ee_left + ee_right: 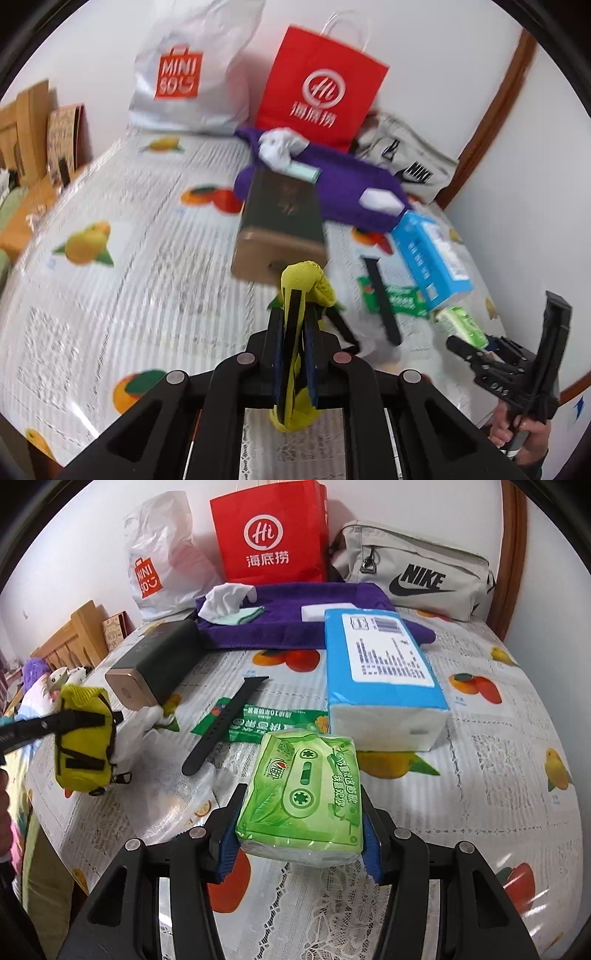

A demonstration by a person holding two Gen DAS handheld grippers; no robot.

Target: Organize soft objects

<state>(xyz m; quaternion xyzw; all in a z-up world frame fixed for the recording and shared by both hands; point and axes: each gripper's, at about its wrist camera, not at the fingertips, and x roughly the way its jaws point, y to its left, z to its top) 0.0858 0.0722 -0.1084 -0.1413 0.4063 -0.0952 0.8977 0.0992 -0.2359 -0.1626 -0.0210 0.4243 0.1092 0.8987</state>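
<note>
My left gripper point(295, 314) is shut on a yellow fabric pouch with black straps point(306, 280), held above the table; the pouch also shows at the left of the right wrist view point(83, 738). My right gripper point(301, 812) is shut on a green tissue pack point(303, 794) and holds it over the table's front; this pack also shows in the left wrist view point(463, 325). A purple towel point(295, 616) lies at the back with a white cloth point(223, 598) on it. A blue tissue pack point(380, 664) lies in front of the towel.
A dark box with a gold end point(155, 664), a black watch strap point(221, 723) and a green sachet point(280, 720) lie mid-table. A red paper bag point(269, 535), a white Miniso bag point(159, 561) and a grey Nike pouch point(417, 568) stand along the wall.
</note>
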